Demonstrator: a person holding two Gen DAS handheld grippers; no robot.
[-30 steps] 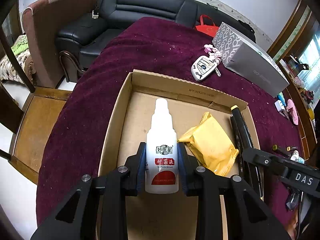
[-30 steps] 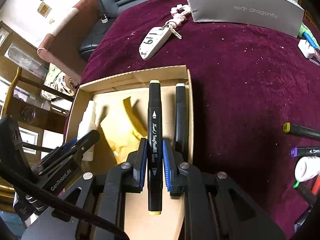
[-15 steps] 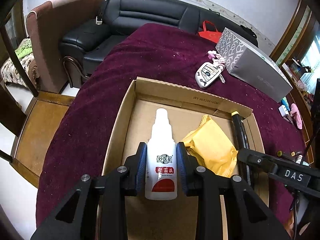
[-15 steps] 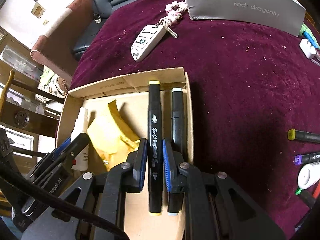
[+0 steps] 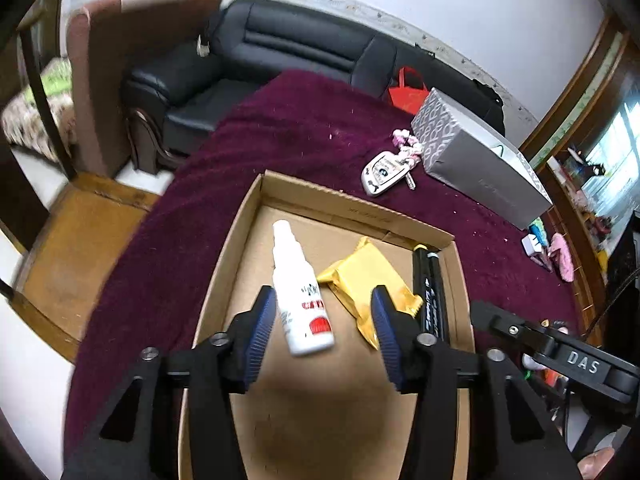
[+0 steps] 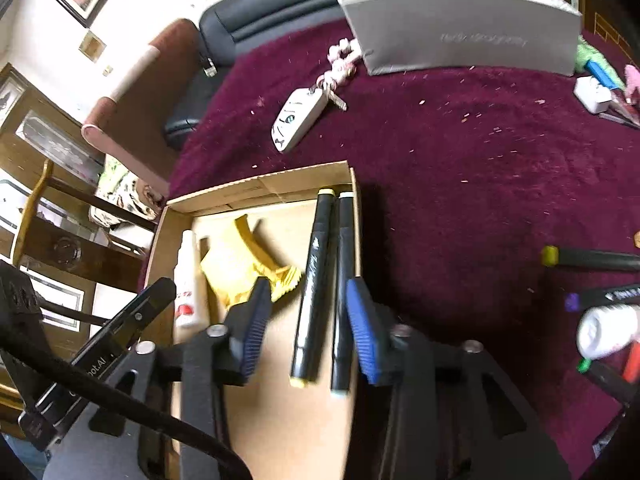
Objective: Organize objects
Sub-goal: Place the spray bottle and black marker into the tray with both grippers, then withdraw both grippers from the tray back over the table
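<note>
A shallow cardboard box [image 5: 352,204] [image 6: 256,184] lies on the maroon tablecloth. A white spray bottle [image 5: 301,292] [image 6: 186,280] lies in it, next to a yellow packet [image 5: 368,280] [image 6: 240,264] and two black markers [image 6: 316,284] [image 5: 430,296] along its right wall. My left gripper [image 5: 323,332] is open above the bottle, which lies loose between the fingers. My right gripper [image 6: 306,320] is open above the markers, holding nothing.
A white car key with pink charm [image 5: 386,170] [image 6: 298,118] and a grey gift box [image 5: 476,160] [image 6: 460,32] lie beyond the cardboard box. Loose markers [image 6: 592,258] and a white bottle [image 6: 608,330] lie at the right. A black sofa [image 5: 304,52] stands behind.
Both grippers have opened and drawn back. The spray bottle now lies in the box, tilted left. The yellow-capped marker now lies in the box beside the other marker.
</note>
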